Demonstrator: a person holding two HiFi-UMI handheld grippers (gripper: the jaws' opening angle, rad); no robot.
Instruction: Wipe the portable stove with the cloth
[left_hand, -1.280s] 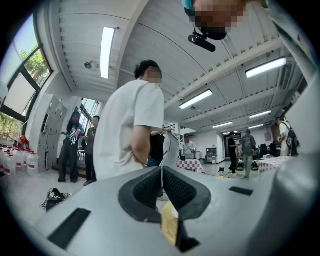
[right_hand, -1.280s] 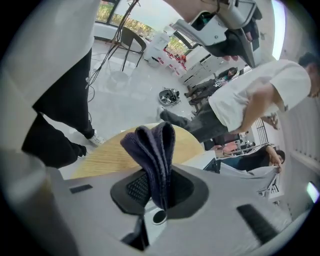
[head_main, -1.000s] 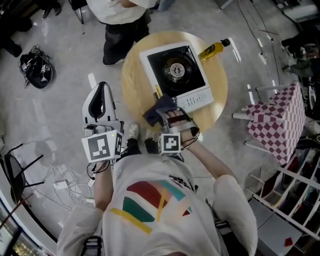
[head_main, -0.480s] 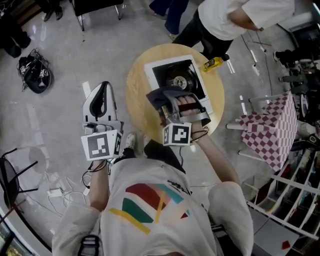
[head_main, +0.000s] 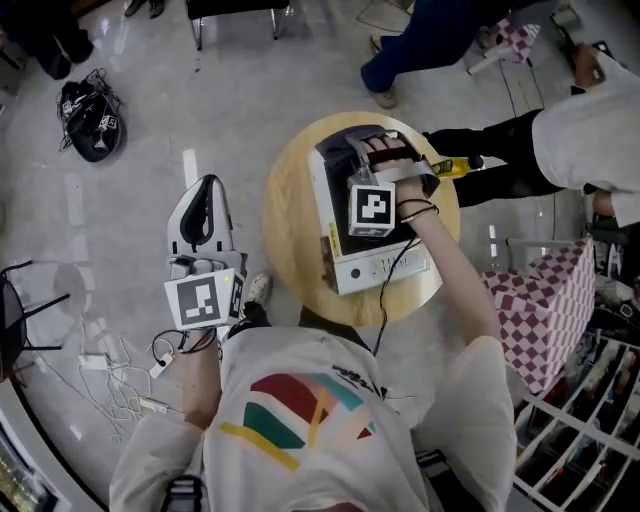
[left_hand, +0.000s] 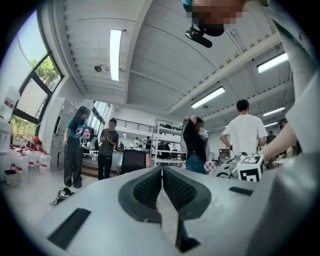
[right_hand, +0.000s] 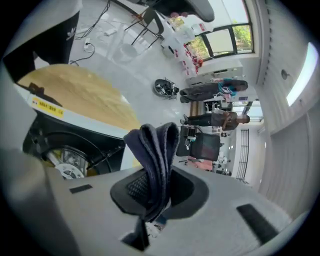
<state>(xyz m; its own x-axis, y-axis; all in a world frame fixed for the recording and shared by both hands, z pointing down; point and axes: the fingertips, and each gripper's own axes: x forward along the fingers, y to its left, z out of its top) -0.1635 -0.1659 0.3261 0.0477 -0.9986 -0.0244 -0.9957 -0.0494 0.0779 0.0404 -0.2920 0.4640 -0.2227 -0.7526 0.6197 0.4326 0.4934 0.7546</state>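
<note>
- The cloth (right_hand: 155, 145), dark blue and folded, is clamped between the jaws of the right gripper (right_hand: 152, 182), and its bunched end is seen sticking out beyond the jaw tips.
- In the head view, the right gripper (head_main: 372, 140) is held over the far part of the stove (head_main: 375, 270), with its marker cube (head_main: 372, 208) above the middle of the stove.
- In the right gripper view, the black top of the stove (right_hand: 75, 150) and its round burner (right_hand: 66, 167) are seen just left of the cloth; whether the cloth touches the stove cannot be told.
- The stove is set on a round wooden table (head_main: 290, 230), with its white control panel on the near side.
- The left gripper (head_main: 204, 190) is held well to the left of the table, above the floor.
- In the left gripper view, the jaws of the left gripper (left_hand: 161, 187) are pressed together with nothing between them.
- A yellow bottle (head_main: 455, 167) is laid at the far right edge of the table, just beside the stove.
</note>
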